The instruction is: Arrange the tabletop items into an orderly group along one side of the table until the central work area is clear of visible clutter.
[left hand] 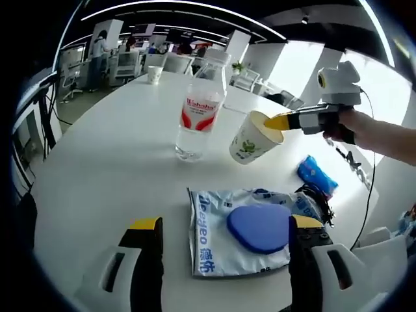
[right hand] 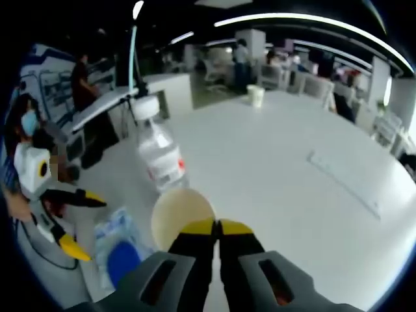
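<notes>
Cream cup [left hand: 253, 138], green print; blue pad [left hand: 259, 228]; white table [left hand: 110, 156]

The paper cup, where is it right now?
The paper cup hangs tilted above the table, pinched at its rim by the right gripper, beside the water bottle.

Two handheld grippers, white-bodied with black jaws and yellow tips.

The left gripper [left hand: 224, 244] had pale grey-white housings with dark slotted openings, and broad black jaws capped in yellow. The right gripper [right hand: 216, 229] was built alike, its grey housings carrying dark slots behind black, yellow-tipped jaws. A thin black cable trailed from it, and the hand [left hand: 342, 126] holding it wore no visible sleeve.
</notes>
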Motion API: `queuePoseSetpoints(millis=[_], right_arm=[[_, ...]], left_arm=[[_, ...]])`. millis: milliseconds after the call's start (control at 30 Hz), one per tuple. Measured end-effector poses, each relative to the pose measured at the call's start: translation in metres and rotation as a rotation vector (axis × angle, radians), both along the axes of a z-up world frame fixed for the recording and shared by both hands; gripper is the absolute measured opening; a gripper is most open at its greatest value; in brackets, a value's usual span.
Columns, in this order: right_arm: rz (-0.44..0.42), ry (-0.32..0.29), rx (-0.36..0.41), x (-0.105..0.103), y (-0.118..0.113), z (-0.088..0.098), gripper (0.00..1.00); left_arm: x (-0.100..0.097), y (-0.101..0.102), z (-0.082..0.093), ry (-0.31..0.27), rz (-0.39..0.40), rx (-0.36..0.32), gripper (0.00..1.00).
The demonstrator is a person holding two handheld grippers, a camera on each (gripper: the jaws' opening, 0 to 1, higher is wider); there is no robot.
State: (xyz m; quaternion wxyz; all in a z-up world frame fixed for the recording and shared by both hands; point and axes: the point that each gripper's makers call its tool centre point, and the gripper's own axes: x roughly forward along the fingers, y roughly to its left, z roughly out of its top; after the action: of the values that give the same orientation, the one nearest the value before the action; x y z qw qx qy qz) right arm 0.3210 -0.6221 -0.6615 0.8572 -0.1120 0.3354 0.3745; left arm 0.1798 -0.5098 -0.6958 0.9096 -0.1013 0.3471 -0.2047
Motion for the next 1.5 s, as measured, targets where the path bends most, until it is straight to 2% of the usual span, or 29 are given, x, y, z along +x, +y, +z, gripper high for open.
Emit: queuePoseSetpoints(millis=[267,433,600,700,933,1233,1333,1500], right_arm=[[0.022,0.032,0.002,0.003,0.007,-0.004,0.00],[0.028,0.052,0.008,0.005,0.009,-0.007,0.00],[0.032,0.071,0.011,0.001,0.012,-0.008,0.00],[0.031,0.085,0.015,0.000,0.014,-0.008,0.00],[0.032,0.116,0.012,0.000,0.017,-0.010,0.00],[0.089,0.137,-0.005,0.005,0.024,-0.011,0.00],[0.135,0.126,-0.025,0.009,0.026,-0.012,0.00],[0.153,0.125,-0.031,0.015,0.027,-0.013,0.00]], left_arm=[[0.010,0.002,0.022,-0.095,-0.035,0.026,0.82],[0.014,0.006,0.036,-0.132,-0.055,0.040,0.85],[0.014,0.010,0.038,-0.137,-0.068,0.049,0.88],[0.010,0.009,0.042,-0.153,-0.112,0.069,0.89],[0.004,0.011,0.046,-0.151,-0.148,0.050,0.89],[-0.002,0.013,0.051,-0.155,-0.171,0.030,0.88],[-0.004,0.013,0.051,-0.153,-0.171,0.025,0.88],[-0.005,0.013,0.052,-0.154,-0.172,0.020,0.88]])
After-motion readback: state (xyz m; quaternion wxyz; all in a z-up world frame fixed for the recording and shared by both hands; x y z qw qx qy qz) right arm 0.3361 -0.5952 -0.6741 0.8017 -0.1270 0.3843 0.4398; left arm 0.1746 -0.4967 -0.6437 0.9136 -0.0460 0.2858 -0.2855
